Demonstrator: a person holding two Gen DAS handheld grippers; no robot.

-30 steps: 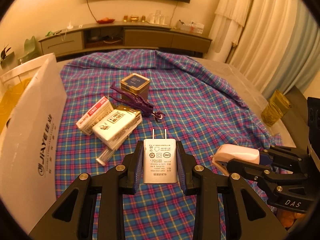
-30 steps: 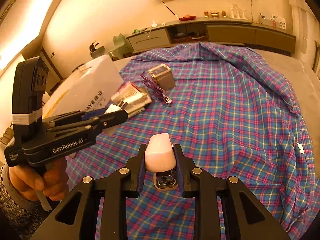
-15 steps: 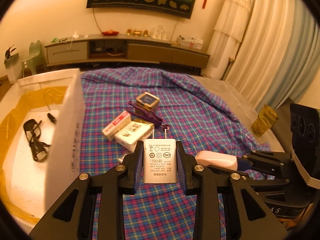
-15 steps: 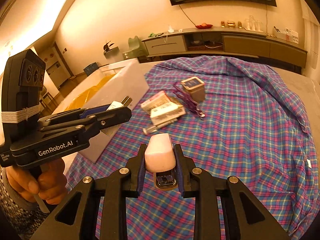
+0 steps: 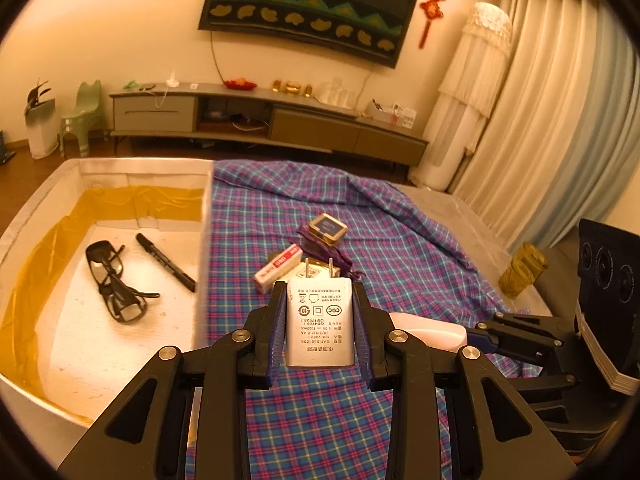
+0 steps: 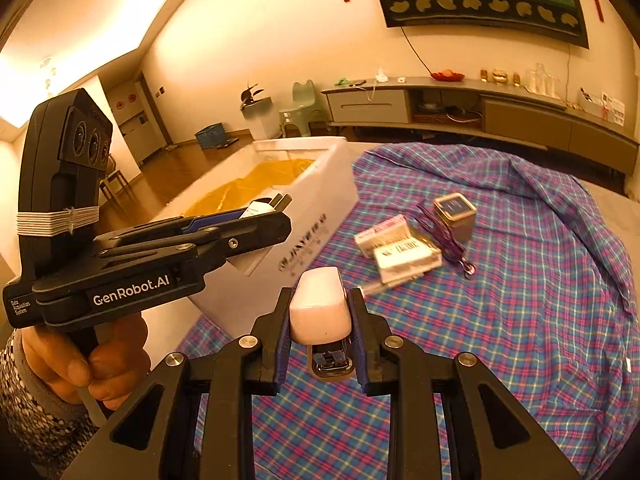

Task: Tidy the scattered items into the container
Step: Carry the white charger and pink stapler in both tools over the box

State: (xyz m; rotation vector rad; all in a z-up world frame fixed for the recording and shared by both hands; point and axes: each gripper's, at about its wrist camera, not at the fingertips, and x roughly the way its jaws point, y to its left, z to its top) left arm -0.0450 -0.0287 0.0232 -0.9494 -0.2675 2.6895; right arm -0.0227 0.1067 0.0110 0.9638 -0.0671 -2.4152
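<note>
- Left wrist view: the left gripper is clamped on a white charger, prongs pointing away, hanging just beside the near wall of the white box, on the cloth side of that wall rather than over the opening.
- Letting go from this spot would likely drop the charger on the plaid cloth or bounce it off the box's rim.
- Inside the box lie glasses and a black marker (a hard charger falling on the lenses could scratch them), so a spot away from them looks safer.
- Right wrist view: the right gripper pinches a pink stapler by its sides, farther from the box than the charger, with the left gripper between it and the box.
- Both tools heading for the same opening could collide and knock an item loose.
- The stapler's rounded top looks slippery; a tilt might let it slide out short of the box.
- Small packets, a square tin and a purple clip sit on the cloth beyond the box's long side.
</note>
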